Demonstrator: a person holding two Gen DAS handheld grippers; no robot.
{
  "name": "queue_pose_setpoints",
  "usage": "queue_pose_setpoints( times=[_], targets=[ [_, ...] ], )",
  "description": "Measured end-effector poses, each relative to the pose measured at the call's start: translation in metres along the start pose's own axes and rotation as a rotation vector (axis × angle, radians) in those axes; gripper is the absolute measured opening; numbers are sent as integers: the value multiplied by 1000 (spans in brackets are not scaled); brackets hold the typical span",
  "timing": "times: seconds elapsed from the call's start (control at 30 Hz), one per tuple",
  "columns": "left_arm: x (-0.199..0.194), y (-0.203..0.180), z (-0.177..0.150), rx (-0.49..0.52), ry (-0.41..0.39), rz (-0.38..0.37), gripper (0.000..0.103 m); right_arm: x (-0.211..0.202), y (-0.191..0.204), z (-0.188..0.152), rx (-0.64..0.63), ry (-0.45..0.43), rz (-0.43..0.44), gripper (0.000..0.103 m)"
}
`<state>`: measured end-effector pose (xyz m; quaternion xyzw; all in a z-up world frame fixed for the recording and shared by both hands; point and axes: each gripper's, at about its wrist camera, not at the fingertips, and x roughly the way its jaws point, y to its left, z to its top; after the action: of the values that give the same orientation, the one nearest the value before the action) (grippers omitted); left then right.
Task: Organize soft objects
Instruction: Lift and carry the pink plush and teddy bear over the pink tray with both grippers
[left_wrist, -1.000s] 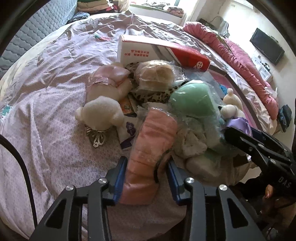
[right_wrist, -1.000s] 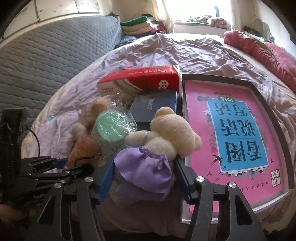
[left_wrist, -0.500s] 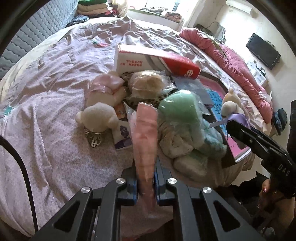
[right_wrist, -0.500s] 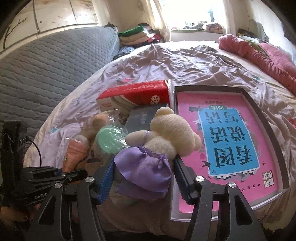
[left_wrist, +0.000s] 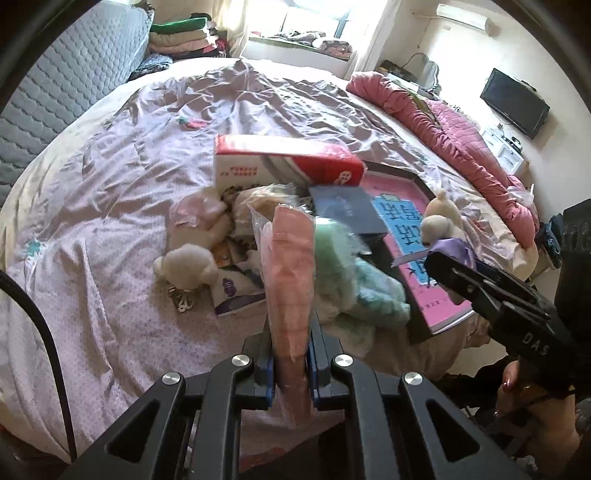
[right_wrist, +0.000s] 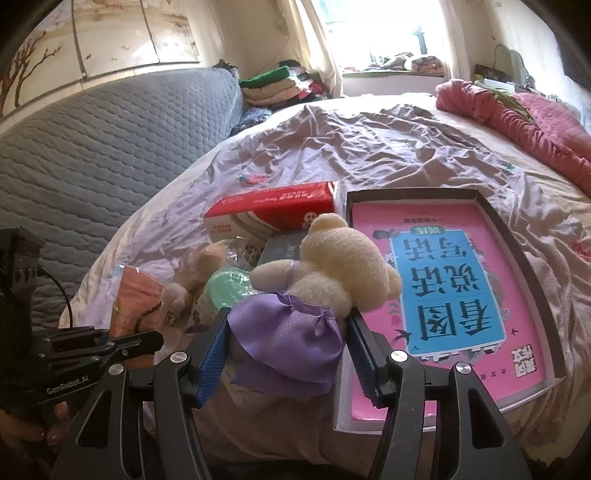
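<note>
The pink rolled cloth in its clear wrapper (left_wrist: 291, 280) now stands upright in the lower middle of the left wrist frame, squeezed thin between the left tongs (left_wrist: 290, 363). A second ago those tongs stood wide on either side of it; they have since closed hard on its lower end, and the roll now rises in front of the heap rather than lying on it. It looks clear of the bed, though its far end is hidden against the clutter behind, so I cannot be certain nothing still touches it.

In the right wrist frame the cream plush bear in the purple skirt (right_wrist: 325, 280) sits centre frame between the right tongs (right_wrist: 288, 354), which are about half open and pressed on its skirt, as they were a second ago.

So both hands now carry a soft thing, and I judge the picking-up step done for this pair; what remains is carrying them to wherever soft items are being gathered.

Around them, the green bagged bundle (left_wrist: 332, 240) sits just right of the pink roll, another plush bear (left_wrist: 188, 262) lies at centre left, the red and white box (left_wrist: 284, 162) above, the pink book tray (right_wrist: 517, 266) to the right, all on the lilac bed sheet (left_wrist: 92, 206).
</note>
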<state>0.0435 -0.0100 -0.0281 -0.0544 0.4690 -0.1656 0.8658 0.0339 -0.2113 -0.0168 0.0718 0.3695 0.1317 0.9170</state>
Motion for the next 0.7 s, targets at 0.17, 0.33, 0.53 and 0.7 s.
queue_pose_setpoints(
  times=[0.17, 0.33, 0.53, 0.7],
  targets=[
    [-7, -20, 7, 31, -16, -9, 13, -7, -7, 0, 12, -7, 0, 62],
    [-9, -48, 15, 85, -26, -15, 13, -19, -18, 0, 39, -29, 1, 62],
    [-4, -79, 21, 132, -17, -25, 13, -31, -43, -1, 81, -48, -25, 62],
    [2, -101, 27, 163, -12, -34, 13, -42, -69, -1, 121, -64, -55, 62]
  ],
)
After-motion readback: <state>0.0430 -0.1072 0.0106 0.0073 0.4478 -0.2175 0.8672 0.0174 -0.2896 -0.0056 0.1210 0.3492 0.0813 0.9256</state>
